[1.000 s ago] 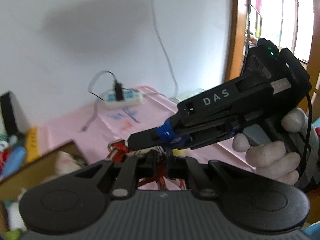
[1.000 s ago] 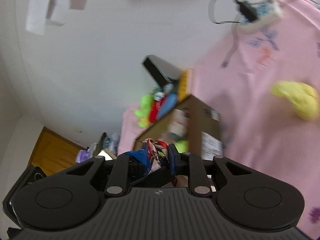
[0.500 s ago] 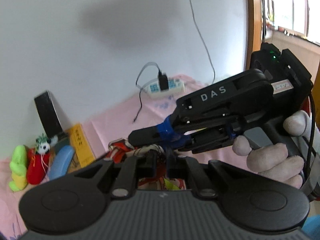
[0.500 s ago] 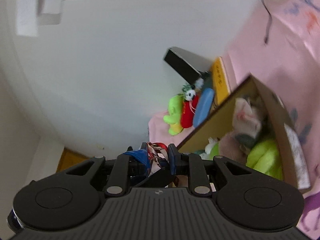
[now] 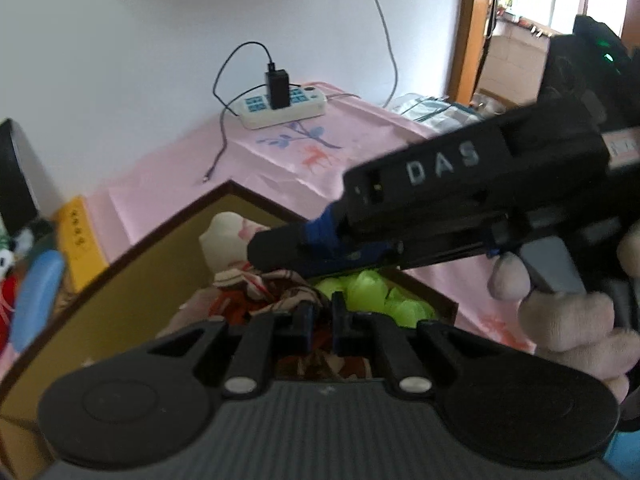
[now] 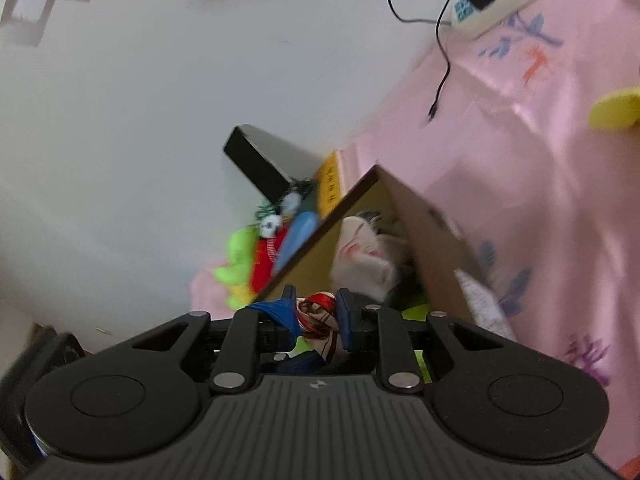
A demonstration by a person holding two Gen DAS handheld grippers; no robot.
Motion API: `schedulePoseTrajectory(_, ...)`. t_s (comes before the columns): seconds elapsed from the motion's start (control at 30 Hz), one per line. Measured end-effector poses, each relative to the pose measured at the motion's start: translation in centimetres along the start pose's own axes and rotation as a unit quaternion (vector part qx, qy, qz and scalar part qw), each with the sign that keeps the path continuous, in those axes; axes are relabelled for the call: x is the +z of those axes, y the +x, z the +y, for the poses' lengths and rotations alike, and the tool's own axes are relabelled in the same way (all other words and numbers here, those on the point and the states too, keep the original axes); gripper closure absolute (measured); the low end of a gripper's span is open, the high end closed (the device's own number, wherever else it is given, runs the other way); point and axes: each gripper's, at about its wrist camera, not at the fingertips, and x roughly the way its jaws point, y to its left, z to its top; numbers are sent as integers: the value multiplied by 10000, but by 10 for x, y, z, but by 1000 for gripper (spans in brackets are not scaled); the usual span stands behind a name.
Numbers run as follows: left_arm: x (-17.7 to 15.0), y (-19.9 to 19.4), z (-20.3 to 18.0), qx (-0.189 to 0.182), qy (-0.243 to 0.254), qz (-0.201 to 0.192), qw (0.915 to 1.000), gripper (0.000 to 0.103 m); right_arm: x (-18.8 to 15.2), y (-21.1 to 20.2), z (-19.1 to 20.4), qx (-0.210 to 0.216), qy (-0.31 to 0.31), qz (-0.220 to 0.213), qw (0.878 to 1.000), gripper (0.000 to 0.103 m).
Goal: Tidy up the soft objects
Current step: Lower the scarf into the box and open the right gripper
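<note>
Both grippers hold one red, white and brown patterned scarf (image 5: 276,284) over an open cardboard box (image 5: 168,220). My left gripper (image 5: 320,312) is shut on a fold of it just above the box. My right gripper (image 6: 318,314) is shut on another fold of the scarf (image 6: 318,312); its body crosses the left wrist view (image 5: 460,208). The box (image 6: 420,216) holds a white plush toy (image 5: 228,236) and a lime green soft toy (image 5: 372,292).
A pink cloth (image 5: 320,152) covers the table. A white power strip (image 5: 284,108) with a black charger lies at the back by the wall. Plush toys (image 6: 256,256), a yellow book (image 5: 78,236) and a black box (image 6: 256,164) stand left of the cardboard box. A yellow soft object (image 6: 616,108) lies at right.
Both grippers have come down over the open box with the scarf still held between them. The box interior now fills the lower left wrist view.
</note>
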Motion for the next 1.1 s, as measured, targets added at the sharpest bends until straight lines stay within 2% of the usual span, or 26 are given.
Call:
schedulePoseTrajectory(0.13, -2, 10, 14, -233, -273, -17, 9994, 99, -3, 2, -6, -415, -175, -13, 9990, 103)
schedulePoseTrajectory(0.3, -5, 7, 23, -356, -582, -42, 9977, 96, -2, 1, -4, -543, -279, -75, 9981, 100)
schedulePoseTrajectory(0.33, -5, 4, 24, -323, -615, -25, 9976, 88, -1, -1, -2, -600, -347, -93, 9976, 99)
schedulePoseTrajectory(0.37, -5, 2, 25, -269, -649, -5, 9975, 76, -1, -1, 1, -646, -438, -114, 9969, 96)
schedulePoseTrajectory(0.43, -6, -6, 25, -133, -662, -13, 9977, 63, 0, -5, 8, -749, -669, -183, 9948, 96)
schedulePoseTrajectory(0.47, -6, -10, 25, -86, -664, -42, 9977, 42, 0, -7, 12, -814, -800, -231, 9932, 96)
schedulePoseTrajectory(0.5, -6, -16, 24, 65, -672, -103, 9977, 37, -1, -9, 16, -878, -910, -269, 9916, 95)
schedulePoseTrajectory(0.63, -6, -38, 20, 88, -619, -307, 9976, 37, -5, -16, 28, -1164, -1347, -426, 9831, 95)
schedulePoseTrajectory(0.87, -12, -58, 16, 291, -752, -370, 9961, 37, -14, -27, 36, -1325, -1675, -536, 9755, 95)
schedulePoseTrajectory(0.97, -16, -63, 14, 443, -812, -232, 9954, 37, -18, -30, 38, -1475, -1762, -548, 9717, 95)
schedulePoseTrajectory(1.1, -25, -62, 11, 290, -822, -48, 9962, 37, -21, -37, 39, -1395, -1715, -568, 9736, 95)
